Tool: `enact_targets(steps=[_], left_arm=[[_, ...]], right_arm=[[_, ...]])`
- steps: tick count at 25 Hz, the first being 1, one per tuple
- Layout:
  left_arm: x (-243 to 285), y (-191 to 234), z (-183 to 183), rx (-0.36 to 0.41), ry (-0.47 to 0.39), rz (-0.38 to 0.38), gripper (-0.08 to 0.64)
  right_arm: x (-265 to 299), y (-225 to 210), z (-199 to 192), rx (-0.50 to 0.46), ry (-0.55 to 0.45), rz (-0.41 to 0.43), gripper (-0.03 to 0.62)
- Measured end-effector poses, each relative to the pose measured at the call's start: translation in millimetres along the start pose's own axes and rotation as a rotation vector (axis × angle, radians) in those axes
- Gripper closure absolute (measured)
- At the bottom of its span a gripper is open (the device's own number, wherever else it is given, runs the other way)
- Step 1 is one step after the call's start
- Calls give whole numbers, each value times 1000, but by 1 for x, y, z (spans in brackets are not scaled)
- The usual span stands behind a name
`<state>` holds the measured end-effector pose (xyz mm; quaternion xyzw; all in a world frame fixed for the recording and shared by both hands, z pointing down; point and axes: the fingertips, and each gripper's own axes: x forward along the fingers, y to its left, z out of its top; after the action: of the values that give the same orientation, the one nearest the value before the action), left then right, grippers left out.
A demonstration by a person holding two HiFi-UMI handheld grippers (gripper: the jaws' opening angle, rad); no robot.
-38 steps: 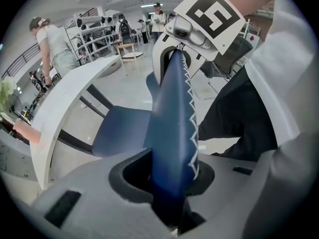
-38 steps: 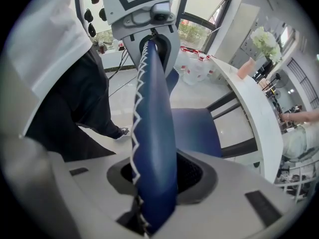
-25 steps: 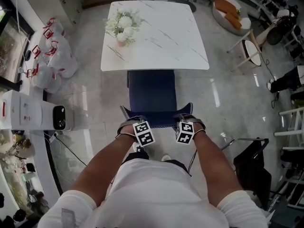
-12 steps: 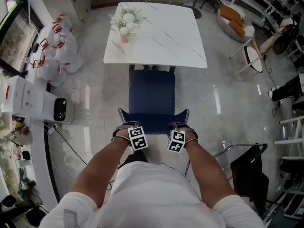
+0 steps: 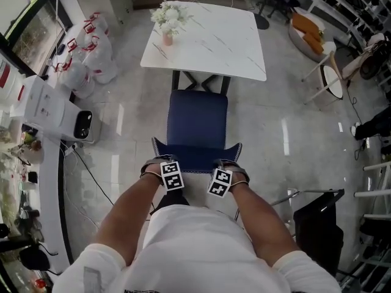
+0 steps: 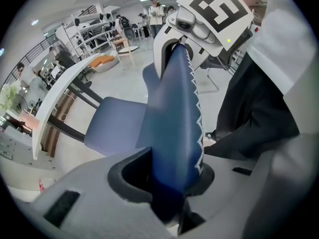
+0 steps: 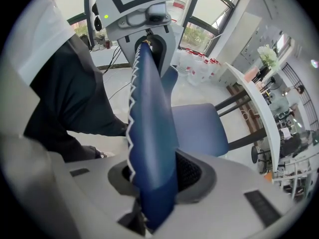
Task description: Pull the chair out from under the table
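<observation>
A blue chair stands on the floor with its seat (image 5: 197, 118) in front of the white marble table (image 5: 214, 41), only the seat's far edge at the tabletop. Its backrest (image 5: 197, 156) faces me. My left gripper (image 5: 166, 163) is shut on the backrest's top edge at the left. My right gripper (image 5: 225, 165) grips the right end, its jaws still closing. In the left gripper view the backrest (image 6: 174, 123) fills the gap of the left gripper (image 6: 169, 183). The right gripper view shows the backrest (image 7: 149, 123) between the right gripper's (image 7: 157, 183) pads.
A vase of flowers (image 5: 168, 17) stands on the table's far left corner. White bags (image 5: 85, 47) and a white appliance (image 5: 55, 112) lie at the left, with a cable on the floor. A black rack (image 5: 317, 215) stands at the right, a small round stool (image 5: 333, 75) farther back.
Both grippers and the chair have come back toward me, away from the table. More of the seat shows, and the table's dark legs now appear behind it.
</observation>
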<state>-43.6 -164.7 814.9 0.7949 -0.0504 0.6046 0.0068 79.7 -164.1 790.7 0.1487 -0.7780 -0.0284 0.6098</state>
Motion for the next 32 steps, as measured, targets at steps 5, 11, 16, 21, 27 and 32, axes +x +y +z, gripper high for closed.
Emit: enact_targets(steps=[5, 11, 16, 21, 27, 32], left_arm=[[2, -31, 5, -20, 5, 12, 449], [4, -72, 8, -44, 14, 30, 449], [5, -103, 12, -63, 29, 38, 448], [3, -132, 13, -79, 42, 33, 448], [-6, -161, 10, -98, 47, 29, 448], [-10, -183, 3, -103, 42, 16, 448]], right_arm=[[-8, 26, -12, -11, -3, 7, 463], [-16, 61, -26, -33, -15, 8, 462], [-23, 86, -37, -44, -24, 4, 460], [-33, 112, -43, -46, -32, 11, 456], [-45, 140, -43, -50, -32, 37, 454], [-50, 162, -40, -53, -27, 48, 453]])
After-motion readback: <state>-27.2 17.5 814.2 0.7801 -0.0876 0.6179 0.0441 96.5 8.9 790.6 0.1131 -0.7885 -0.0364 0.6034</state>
